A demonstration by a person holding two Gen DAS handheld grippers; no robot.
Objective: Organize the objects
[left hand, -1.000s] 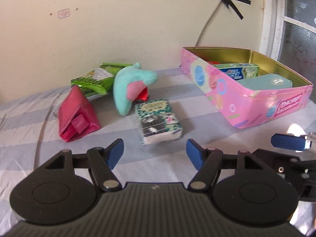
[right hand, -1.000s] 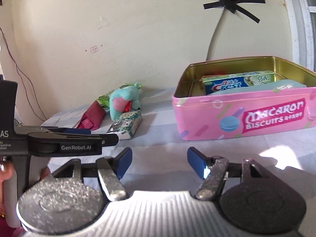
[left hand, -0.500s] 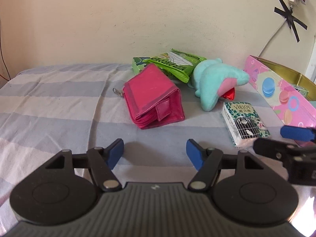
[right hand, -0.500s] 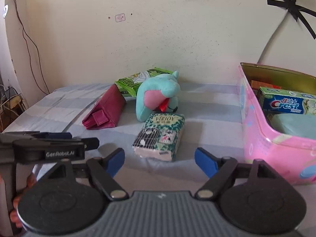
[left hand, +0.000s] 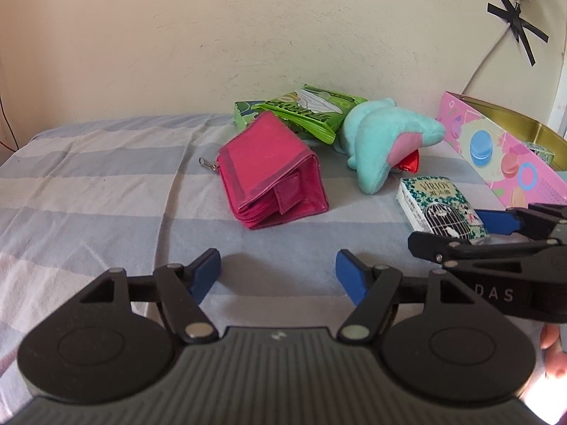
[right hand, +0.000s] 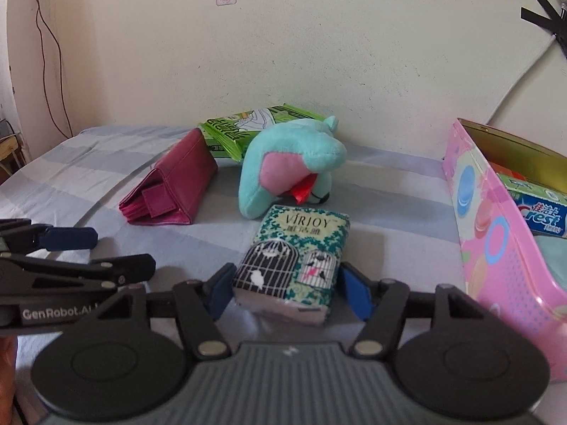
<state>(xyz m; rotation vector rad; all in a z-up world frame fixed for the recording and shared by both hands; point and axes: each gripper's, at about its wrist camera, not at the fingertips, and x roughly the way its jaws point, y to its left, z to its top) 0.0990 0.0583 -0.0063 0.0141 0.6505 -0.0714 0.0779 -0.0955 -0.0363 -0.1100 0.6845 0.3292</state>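
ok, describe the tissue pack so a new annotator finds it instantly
Start at the pink biscuit tin on the striped sheet. Beside it, in front of the teal plush, lies the tissue pack, between the right gripper fingers. Only it shows white birdcages on dark green.

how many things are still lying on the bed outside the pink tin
4: a pink wallet at the left, a green packet behind it by the wall, a teal plush toy in the middle, and a tissue pack in front, between the right gripper's fingers. More may be hidden.
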